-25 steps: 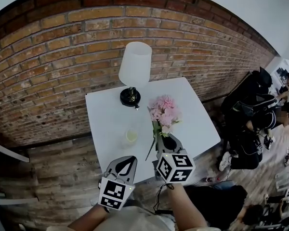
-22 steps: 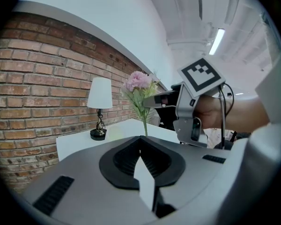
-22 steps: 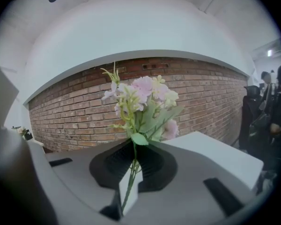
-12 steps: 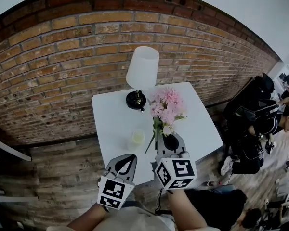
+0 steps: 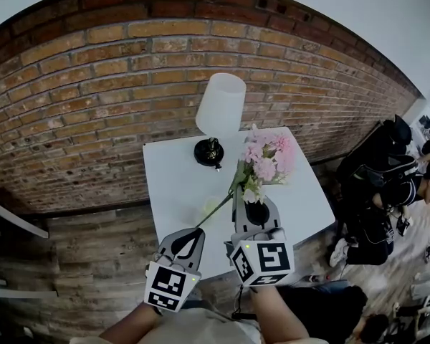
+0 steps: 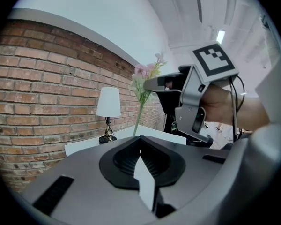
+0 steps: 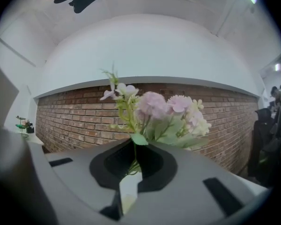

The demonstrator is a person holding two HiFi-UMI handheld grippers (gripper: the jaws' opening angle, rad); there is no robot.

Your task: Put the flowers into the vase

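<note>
One bunch is rising: the flowers (image 5: 266, 160) are lifting higher over the white table (image 5: 168, 170), not yet in the vase (image 5: 212, 208).
Left gripper (image 5: 188, 236) is hanging shut and empty at the near edge; the stem tip is swinging over the pale vase just beyond; the lamp (image 5: 218, 110) is crowding close behind; right gripper (image 5: 248, 203) is clamping the stems; people (image 5: 408, 185) are sitting well clear.
</note>
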